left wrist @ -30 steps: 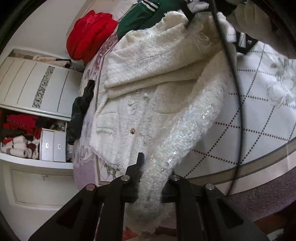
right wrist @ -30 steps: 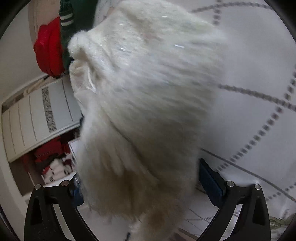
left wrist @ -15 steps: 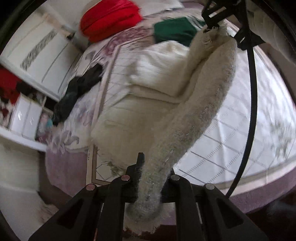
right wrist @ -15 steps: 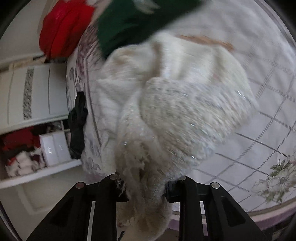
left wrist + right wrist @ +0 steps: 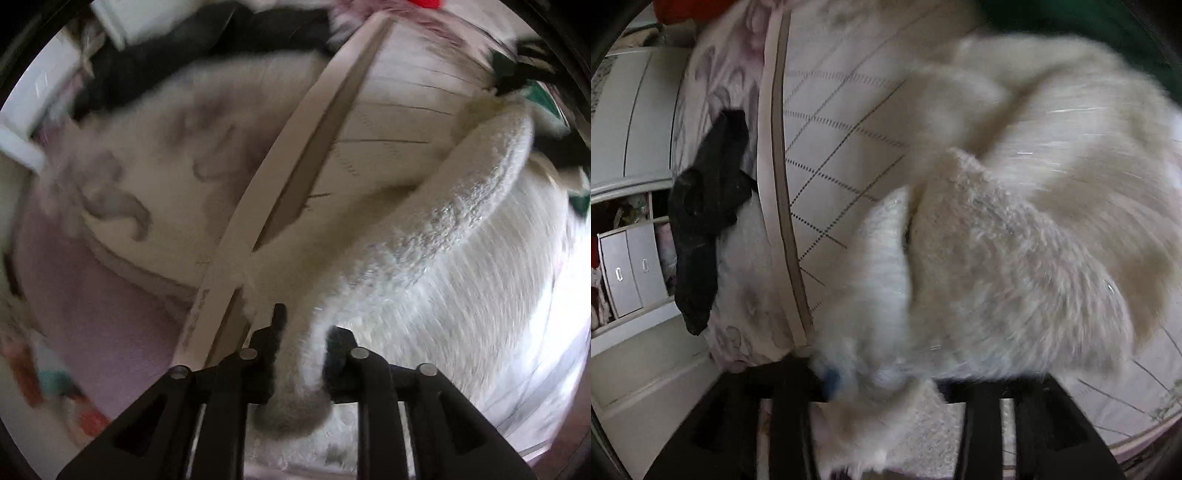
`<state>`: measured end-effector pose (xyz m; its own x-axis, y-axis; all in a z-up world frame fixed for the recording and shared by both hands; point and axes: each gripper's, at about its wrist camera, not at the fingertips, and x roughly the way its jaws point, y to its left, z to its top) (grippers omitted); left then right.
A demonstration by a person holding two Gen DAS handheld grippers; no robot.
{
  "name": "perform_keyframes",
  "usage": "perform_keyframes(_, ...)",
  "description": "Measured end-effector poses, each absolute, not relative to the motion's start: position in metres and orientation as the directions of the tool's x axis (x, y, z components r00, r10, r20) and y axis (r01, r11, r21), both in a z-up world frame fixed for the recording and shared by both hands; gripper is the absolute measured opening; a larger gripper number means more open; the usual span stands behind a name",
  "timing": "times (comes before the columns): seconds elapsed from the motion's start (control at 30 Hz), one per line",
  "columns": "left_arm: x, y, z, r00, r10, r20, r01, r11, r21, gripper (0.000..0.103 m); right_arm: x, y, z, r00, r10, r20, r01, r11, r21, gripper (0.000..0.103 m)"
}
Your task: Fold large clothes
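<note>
1. Quilted bedspread (image 5: 827,122) covered the bed, a black garment (image 5: 701,206) at its edge.
2. My left tongs (image 5: 301,334) pinched the white fuzzy jacket's (image 5: 1034,240) sleeve (image 5: 461,206).
3. My right tongs (image 5: 886,373) clamped its bunched fabric over the bed.

Soft daylight, brightest and blown out at far right of left view. Heavy motion blur over white jacket (image 5: 1034,206) and bedspread (image 5: 122,177). Strong fisheye bending, dark corners.

quilted bed (image 5: 827,122), white jacket (image 5: 1034,240), black garment (image 5: 705,206)
</note>
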<state>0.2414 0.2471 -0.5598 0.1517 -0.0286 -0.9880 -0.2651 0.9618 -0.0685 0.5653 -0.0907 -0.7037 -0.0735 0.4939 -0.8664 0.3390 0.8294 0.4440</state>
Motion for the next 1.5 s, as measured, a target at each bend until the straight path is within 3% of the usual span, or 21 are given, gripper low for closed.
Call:
perform_keyframes(0.07, 0.245, 0.268, -0.562, 0.178, -0.129, -0.976, -0.33, 0.926, -0.183, 0.026, 0.567, -0.099, -0.707, -0.073, 0.537, -0.84, 0.328, 0.809, 0.488, 0.068)
perform_keyframes(0.13, 0.241, 0.282, -0.552, 0.231, -0.161, -0.96, -0.378, 0.894, -0.24, 0.046, 0.554, -0.122, -0.688, -0.015, 0.61, -0.793, 0.298, 0.759, 0.578, 0.071)
perform_keyframes(0.17, 0.238, 0.288, -0.548, 0.257, -0.171, -0.951, -0.391, 0.882, -0.264, 0.072, 0.546, -0.131, -0.685, 0.006, 0.61, -0.792, 0.293, 0.757, 0.585, 0.076)
perform_keyframes(0.2, 0.234, 0.296, -0.543, 0.28, -0.175, -0.944, -0.416, 0.864, -0.283, 0.09, 0.534, -0.145, -0.674, 0.048, 0.598, -0.8, 0.288, 0.758, 0.585, 0.082)
perform_keyframes(0.3, 0.231, 0.305, -0.551, 0.276, -0.134, -0.952, -0.448, 0.858, -0.251, 0.091, 0.481, -0.193, -0.67, 0.106, 0.489, -0.866, 0.312, 0.81, 0.496, 0.087)
perform_keyframes(0.37, 0.235, 0.303, -0.568, 0.223, -0.112, -0.968, -0.444, 0.873, -0.203, 0.091, 0.434, -0.218, -0.702, 0.056, 0.478, -0.876, 0.388, 0.798, 0.461, 0.087)
perform_keyframes(0.53, 0.243, 0.293, -0.605, 0.131, -0.049, -0.99, -0.422, 0.901, -0.101, 0.092, 0.379, -0.211, -0.806, -0.006, 0.696, -0.718, 0.522, 0.614, 0.591, 0.086)
perform_keyframes(0.6, 0.239, 0.289, -0.608, 0.117, -0.049, -0.992, -0.426, 0.9, -0.095, 0.092, 0.374, -0.207, -0.811, 0.063, 0.688, -0.723, 0.508, 0.601, 0.617, 0.082)
perform_keyframes(0.63, 0.236, 0.286, -0.606, 0.112, -0.049, -0.993, -0.425, 0.9, -0.092, 0.092, 0.369, -0.21, -0.807, 0.08, 0.676, -0.733, 0.51, 0.603, 0.613, 0.073)
perform_keyframes(0.67, 0.231, 0.282, -0.604, 0.104, -0.048, -0.993, -0.418, 0.904, -0.087, 0.092, 0.366, -0.213, -0.805, 0.089, 0.684, -0.724, 0.507, 0.595, 0.624, 0.025)
perform_keyframes(0.77, 0.203, 0.253, -0.595, 0.06, -0.065, -0.996, -0.359, 0.93, -0.082, 0.092, 0.34, -0.244, -0.788, 0.117, 0.726, -0.677, 0.534, 0.529, 0.66, 0.024)
perform_keyframes(0.9, 0.143, 0.191, -0.599, -0.054, -0.138, -0.989, -0.263, 0.957, -0.12, 0.092, 0.309, -0.306, -0.752, 0.054, 0.641, -0.766, 0.497, 0.648, 0.577, 0.021)
perform_keyframes(1.07, 0.076, 0.115, -0.596, -0.145, -0.194, -0.97, -0.154, 0.973, -0.172, 0.092, 0.295, -0.381, -0.714, -0.157, 0.37, -0.915, 0.383, 0.877, 0.289, 0.022)
perform_keyframes(1.13, 0.068, 0.104, -0.589, -0.136, -0.212, -0.968, -0.165, 0.968, -0.189, 0.092, 0.305, -0.395, -0.683, -0.093, 0.299, -0.95, 0.349, 0.903, 0.25, 0.022)
perform_keyframes(1.23, 0.07, 0.097, -0.571, -0.079, -0.223, -0.972, -0.202, 0.958, -0.204, 0.092, 0.342, -0.389, -0.638, 0.106, 0.356, -0.928, 0.282, 0.884, 0.372, 0.024)
perform_keyframes(1.3, 0.083, 0.099, -0.558, -0.028, -0.22, -0.975, -0.237, 0.949, -0.208, 0.092, 0.373, -0.369, -0.639, 0.142, 0.416, -0.898, 0.245, 0.864, 0.439, 0.024)
perform_keyframes(1.43, 0.106, 0.112, -0.535, 0.073, -0.187, -0.98, -0.27, 0.942, -0.2, 0.091, 0.462, -0.281, -0.67, 0.212, 0.507, -0.836, 0.136, 0.831, 0.539, 0.024)
perform_keyframes(1.5, 0.108, 0.112, -0.532, 0.105, -0.18, -0.978, -0.261, 0.944, -0.202, 0.091, 0.489, -0.245, -0.713, 0.165, 0.577, -0.8, 0.106, 0.796, 0.596, 0.024)
